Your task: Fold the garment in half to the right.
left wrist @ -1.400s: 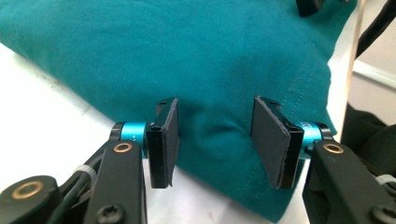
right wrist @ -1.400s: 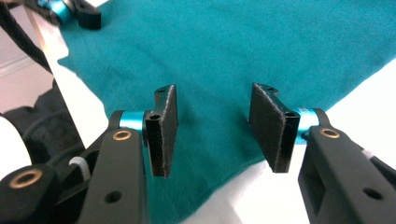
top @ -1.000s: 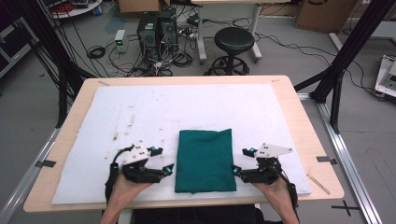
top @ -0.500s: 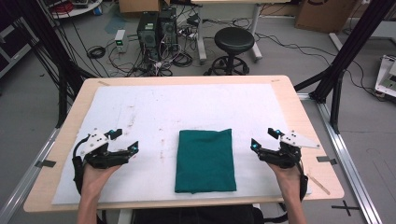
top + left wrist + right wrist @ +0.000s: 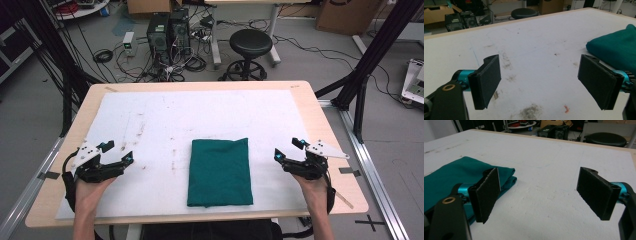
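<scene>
With both the left tool and right tool spread wide and empty beside the folded green cloth, each should approach a near corner low and pinch cleanly.

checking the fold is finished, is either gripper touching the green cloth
Apart. The high view shows white mat between the green cloth and both the left gripper and right gripper.

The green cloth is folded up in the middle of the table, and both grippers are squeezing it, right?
Not quite. The green cloth is folded, but neither hand-held gripper touches it. The high view shows the left hand-held gripper and right hand-held gripper open, off to each side.
</scene>
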{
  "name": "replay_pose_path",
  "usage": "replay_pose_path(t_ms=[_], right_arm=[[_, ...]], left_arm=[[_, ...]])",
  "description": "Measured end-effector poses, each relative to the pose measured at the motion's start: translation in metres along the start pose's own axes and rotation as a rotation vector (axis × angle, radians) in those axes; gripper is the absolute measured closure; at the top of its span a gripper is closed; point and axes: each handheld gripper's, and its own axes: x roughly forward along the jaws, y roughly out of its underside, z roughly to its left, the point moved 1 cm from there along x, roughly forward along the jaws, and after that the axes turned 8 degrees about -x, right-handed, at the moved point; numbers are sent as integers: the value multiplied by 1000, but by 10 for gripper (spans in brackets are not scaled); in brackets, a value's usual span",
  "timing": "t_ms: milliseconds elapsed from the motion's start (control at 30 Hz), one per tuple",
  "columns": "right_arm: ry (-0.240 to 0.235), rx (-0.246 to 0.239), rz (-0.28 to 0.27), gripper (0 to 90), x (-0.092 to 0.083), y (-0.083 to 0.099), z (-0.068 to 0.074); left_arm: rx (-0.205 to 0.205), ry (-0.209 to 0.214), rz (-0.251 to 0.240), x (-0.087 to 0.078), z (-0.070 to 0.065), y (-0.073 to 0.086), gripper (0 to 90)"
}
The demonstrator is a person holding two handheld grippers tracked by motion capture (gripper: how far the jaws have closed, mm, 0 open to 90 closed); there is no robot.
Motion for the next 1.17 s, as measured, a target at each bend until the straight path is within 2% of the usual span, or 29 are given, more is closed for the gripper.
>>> replay_pose_path(t_ms=[300, 533, 1167], right_arm=[[0, -8, -7, 190, -4, -2, 4], [-12, -19, 0, 190, -1, -2, 7], [-28, -23, 8, 189, 2, 0, 7]], left_arm=[[-3, 3, 3, -3, 2, 2, 186], [10, 17, 9, -1, -2, 1, 186], [12, 18, 25, 2, -1, 3, 186]])
